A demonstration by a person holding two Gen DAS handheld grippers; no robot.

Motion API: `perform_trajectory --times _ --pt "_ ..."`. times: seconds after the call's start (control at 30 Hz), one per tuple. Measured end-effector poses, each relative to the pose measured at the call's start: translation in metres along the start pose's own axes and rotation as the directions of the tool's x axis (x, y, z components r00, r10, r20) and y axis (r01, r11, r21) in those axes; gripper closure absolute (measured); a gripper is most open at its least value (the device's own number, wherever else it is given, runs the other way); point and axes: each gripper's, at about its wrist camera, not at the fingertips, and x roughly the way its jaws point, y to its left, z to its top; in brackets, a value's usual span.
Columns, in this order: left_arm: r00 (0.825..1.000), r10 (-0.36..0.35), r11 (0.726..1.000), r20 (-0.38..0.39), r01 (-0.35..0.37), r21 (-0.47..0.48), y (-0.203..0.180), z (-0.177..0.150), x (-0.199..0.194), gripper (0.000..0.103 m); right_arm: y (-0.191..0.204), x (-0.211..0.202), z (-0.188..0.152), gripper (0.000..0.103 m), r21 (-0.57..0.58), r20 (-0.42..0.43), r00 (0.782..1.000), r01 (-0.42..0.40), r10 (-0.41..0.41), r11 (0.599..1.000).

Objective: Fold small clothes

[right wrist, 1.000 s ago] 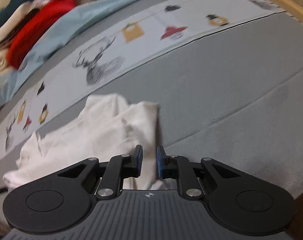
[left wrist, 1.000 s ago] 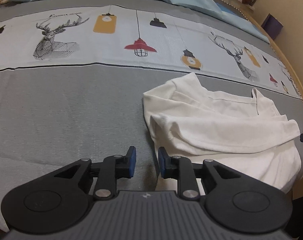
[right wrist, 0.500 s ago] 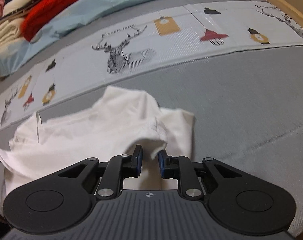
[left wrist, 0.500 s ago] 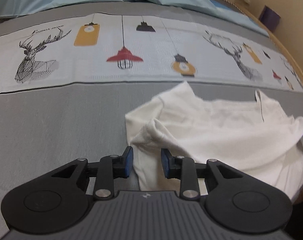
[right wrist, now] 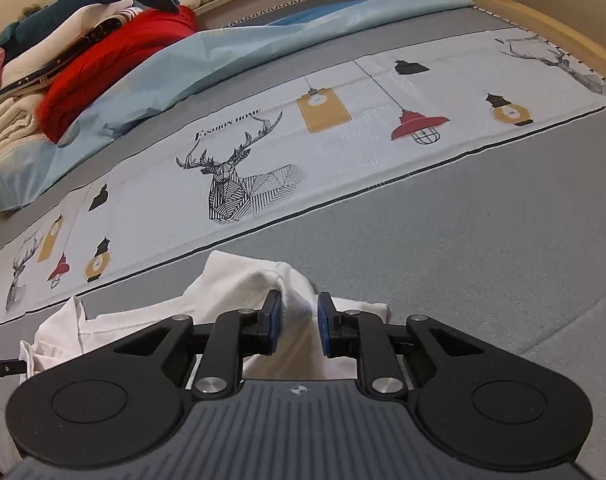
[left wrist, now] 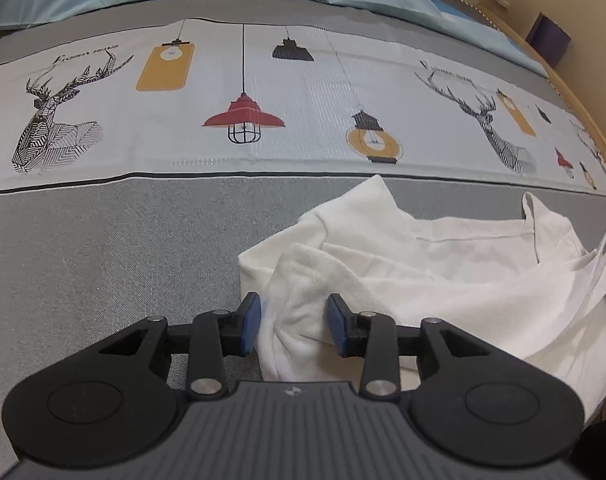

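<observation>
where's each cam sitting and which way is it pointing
Left wrist: on the left gripper, looking along its open fingers across the bed; a bunched fold of the white garment lies between them.
Right wrist: on the right gripper, facing the bed's far side with the red cloth; its open fingers straddle a raised fold.
Shared: the white garment and the deer and lamp print band.
</observation>
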Motion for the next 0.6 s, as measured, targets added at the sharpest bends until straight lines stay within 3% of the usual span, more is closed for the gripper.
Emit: perform_trajectory --times 0.07,0.1,0.13,0.23,0.3,0.37,0.43,0.5,0.6 --pt "1.0 -0.005 1.0 0.009 0.005 0.01 -0.001 0.0 0.0 0.066 -0.004 -0.005 0.001 0.081 0.027 0.032 0.999 -0.01 0.009 1.0" --pt "1.0 -0.013 1.0 0.015 0.013 0.018 -0.002 0.0 -0.001 0.088 -0.007 -0.007 0.002 0.081 0.043 0.045 0.999 -0.012 0.01 0.999" --pt "0.999 -0.019 0.999 0.027 0.018 0.034 -0.004 0.0 -0.002 0.098 -0.009 -0.009 0.003 0.081 0.057 0.055 0.998 -0.01 0.007 0.998" --pt "0.993 0.007 0.999 0.114 -0.012 0.044 -0.003 0.003 -0.016 0.099 -0.013 -0.013 0.004 0.081 0.084 0.086 0.996 0.001 -0.008 0.996" --pt "0.986 0.017 1.0 0.168 -0.013 -0.025 0.007 0.006 -0.025 0.103 -0.016 -0.015 0.005 0.081 0.099 0.102 0.995 -0.003 -0.007 0.995" --pt "0.977 0.085 0.994 0.196 -0.068 -0.091 0.017 0.008 -0.029 0.103 -0.018 -0.015 0.005 0.081 0.1 0.1 0.995 -0.001 -0.009 0.995" --pt "0.987 0.064 0.987 0.149 -0.04 -0.155 0.028 0.009 -0.025 0.102 -0.016 -0.01 0.004 0.081 0.09 0.07 0.997 -0.018 0.012 0.996" --pt "0.998 -0.015 0.979 0.069 0.029 -0.203 0.034 0.007 -0.014 0.101 -0.013 -0.002 0.001 0.08 0.073 0.016 0.999 -0.041 0.04 0.997" --pt "0.999 -0.007 0.987 0.052 0.015 -0.162 0.028 0.007 -0.011 0.09 -0.004 0.009 -0.003 0.076 0.015 -0.046 0.999 -0.015 0.015 1.0"
